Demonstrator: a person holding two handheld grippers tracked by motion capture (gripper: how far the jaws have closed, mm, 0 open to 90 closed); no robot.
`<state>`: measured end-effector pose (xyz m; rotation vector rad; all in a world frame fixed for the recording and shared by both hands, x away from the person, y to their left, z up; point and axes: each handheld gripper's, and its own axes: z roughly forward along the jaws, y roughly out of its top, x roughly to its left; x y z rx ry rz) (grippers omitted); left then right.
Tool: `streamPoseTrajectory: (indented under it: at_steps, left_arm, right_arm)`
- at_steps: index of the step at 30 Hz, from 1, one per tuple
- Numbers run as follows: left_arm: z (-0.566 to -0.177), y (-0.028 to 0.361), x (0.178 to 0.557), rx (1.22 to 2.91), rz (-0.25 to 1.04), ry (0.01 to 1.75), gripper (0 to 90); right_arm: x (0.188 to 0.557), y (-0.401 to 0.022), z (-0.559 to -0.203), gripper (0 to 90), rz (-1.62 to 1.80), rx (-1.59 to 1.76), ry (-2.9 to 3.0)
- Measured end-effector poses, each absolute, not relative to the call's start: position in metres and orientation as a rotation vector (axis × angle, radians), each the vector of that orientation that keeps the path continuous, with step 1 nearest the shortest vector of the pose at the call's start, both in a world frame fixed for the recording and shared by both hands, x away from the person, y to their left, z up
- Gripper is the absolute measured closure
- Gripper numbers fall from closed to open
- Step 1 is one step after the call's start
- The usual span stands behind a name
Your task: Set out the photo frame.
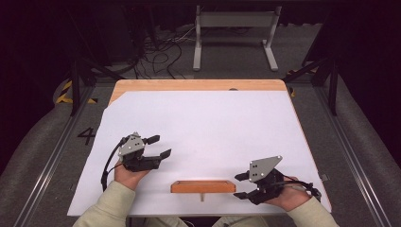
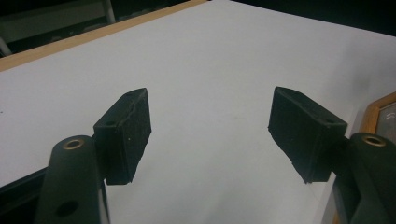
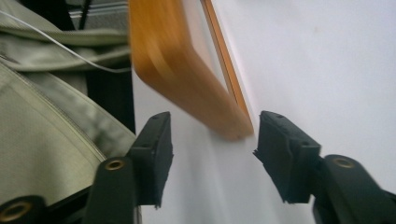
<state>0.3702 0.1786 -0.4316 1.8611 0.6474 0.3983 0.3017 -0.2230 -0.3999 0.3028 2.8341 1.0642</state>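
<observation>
A shallow orange wooden frame (image 1: pixel 203 187) lies on the white sheet (image 1: pixel 208 127) near the table's front edge. My right gripper (image 1: pixel 239 186) lies level just right of the frame's right end and points left at it. In the right gripper view the frame's corner (image 3: pixel 219 112) sits just ahead of the gap between the right gripper's (image 3: pixel 212 154) jaws, and the pads stand apart from it. My left gripper (image 1: pixel 161 146) rests open at the sheet's left, pointing right, with nothing between its jaws. In the left gripper view the left gripper (image 2: pixel 210 116) hangs over bare sheet, with the frame's edge (image 2: pixel 380 109) at far right.
The sheet covers most of a wooden table (image 1: pixel 198 85) whose bare strip shows at the back. A grey metal stand (image 1: pixel 234 21) and loose cables (image 1: pixel 161 56) sit on the floor beyond. The person's pale sleeves (image 1: pixel 108 208) reach in from the front.
</observation>
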Motion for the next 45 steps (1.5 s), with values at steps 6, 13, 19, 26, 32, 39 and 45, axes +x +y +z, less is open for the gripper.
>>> streamPoseTrajectory:
  at_steps: [6, 13, 19, 26, 32, 39, 45]
  left_arm:
    - [-0.432, 0.178, 0.371, 1.868, 0.408, 0.638, 30.0]
    - [-0.432, 0.178, 0.37, 1.868, 0.412, 0.638, 30.1]
    - [-0.432, 0.178, 0.37, 1.869, 0.414, 0.64, 30.3]
    - [-0.432, 0.178, 0.37, 1.872, 0.419, 0.641, 30.5]
    - [-0.431, 0.178, 0.369, 1.873, 0.428, 0.638, 30.7]
    - [-0.432, 0.18, 0.367, 1.879, 0.445, 0.646, 31.4]
    - [-0.433, 0.182, 0.365, 1.879, 0.455, 0.654, 31.7]
  right_arm:
    - [0.304, -0.225, -0.413, 74.1, 0.987, 0.317, 2.88]
    - [0.306, -0.221, -0.423, 90.0, 0.958, 0.298, 2.917]
    - [0.308, -0.213, -0.435, 90.0, 1.018, 0.313, 2.934]
    - [0.31, -0.207, -0.441, 90.0, 1.047, 0.345, 2.933]
    - [0.317, -0.206, -0.44, 90.0, 1.057, 0.433, 2.872]
    - [0.329, -0.203, -0.44, 90.0, 1.072, 0.556, 2.808]
    - [0.343, -0.198, -0.441, 90.0, 1.093, 0.651, 2.764]
